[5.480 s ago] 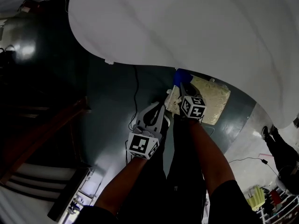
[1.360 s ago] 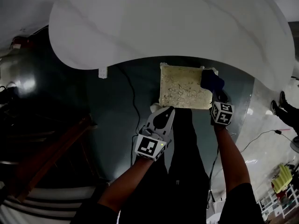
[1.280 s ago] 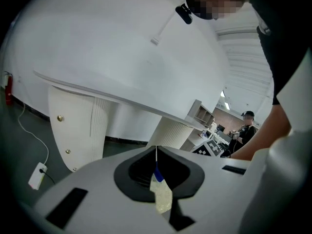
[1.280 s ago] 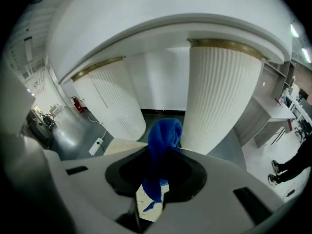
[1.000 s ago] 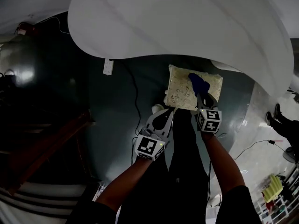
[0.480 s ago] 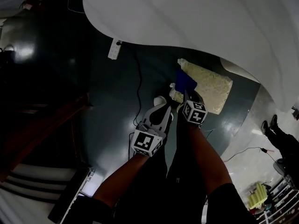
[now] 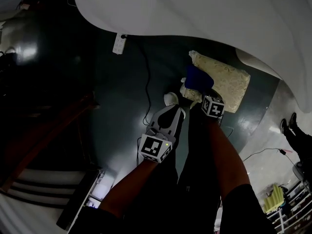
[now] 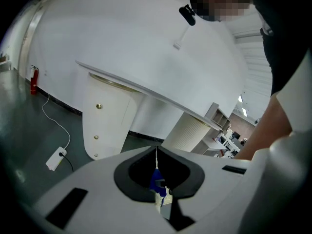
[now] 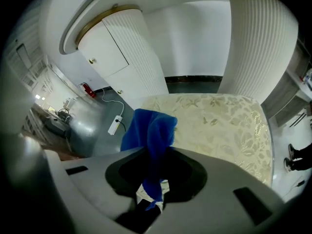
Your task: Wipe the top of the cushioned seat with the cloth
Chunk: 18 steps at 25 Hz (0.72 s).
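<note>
- At the near left corner of the cushioned seat (image 7: 229, 84), we see the blue cloth (image 7: 197, 78) bunched on the cream, leaf-patterned top. The right gripper (image 7: 204, 97) is just behind it.
- The right gripper's jaws are clamped on the cloth. In the right gripper view, the blue fabric rises out of them and flops forward at the seat's left edge.
- What changes: about a second and a half ago the cloth sits at the seat's right end. A second ago it is near the middle, and now it is at the left end. We read this as one stroke carried across the top from right to left.
- The left gripper (image 7: 175, 112) stays off the seat, over the dark floor (image 7: 122, 111) just beside the seat's near left corner. Its jaws are together at the tips and grip nothing.
- A white table (image 7: 195, 9) overhangs the seat's far side. A power strip (image 7: 119, 43) lies on the floor, well apart to the left.
- We judge the wiping to be under way, not finished. This stroke is at the edge, so the next one likely calls for turning back across the top. We cannot tell which strips are already covered.
</note>
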Available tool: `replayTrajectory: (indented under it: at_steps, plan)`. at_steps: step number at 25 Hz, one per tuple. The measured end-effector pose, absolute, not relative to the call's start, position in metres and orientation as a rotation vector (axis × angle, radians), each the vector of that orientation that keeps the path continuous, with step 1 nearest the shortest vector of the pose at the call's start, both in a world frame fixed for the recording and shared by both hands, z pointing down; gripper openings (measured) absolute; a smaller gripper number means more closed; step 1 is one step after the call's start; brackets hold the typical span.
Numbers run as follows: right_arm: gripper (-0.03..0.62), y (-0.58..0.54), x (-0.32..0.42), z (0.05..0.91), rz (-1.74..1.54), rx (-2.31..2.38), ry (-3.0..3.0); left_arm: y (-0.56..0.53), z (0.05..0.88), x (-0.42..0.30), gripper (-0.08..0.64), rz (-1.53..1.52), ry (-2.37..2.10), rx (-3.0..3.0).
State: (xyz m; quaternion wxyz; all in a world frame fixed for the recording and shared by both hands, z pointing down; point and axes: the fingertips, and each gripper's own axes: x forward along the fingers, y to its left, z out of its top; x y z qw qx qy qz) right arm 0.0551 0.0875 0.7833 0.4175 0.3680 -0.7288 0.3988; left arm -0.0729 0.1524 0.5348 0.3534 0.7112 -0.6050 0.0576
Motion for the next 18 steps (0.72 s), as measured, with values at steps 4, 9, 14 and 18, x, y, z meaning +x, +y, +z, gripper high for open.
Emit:
replayTrajectory:
  at_steps: [4,9,14,18]
  plan:
    - [0.092,0.086,0.060,0.790,0.990,0.894,-1.847,0.146,0.537,-0.056,0.020,0.185,-1.544,1.870]
    - [0.092,0.083,0.070,0.793,0.998,0.899,-1.835,0.133,0.537,-0.038,0.018,0.204,-1.523,1.891]
    - [0.092,0.078,0.075,0.795,1.006,0.873,-1.856,0.120,0.541,-0.020,0.020,0.210,-1.507,1.894]
    - [0.092,0.075,0.086,0.794,1.005,0.874,-1.856,0.116,0.541,-0.011,0.018,0.227,-1.491,1.901]
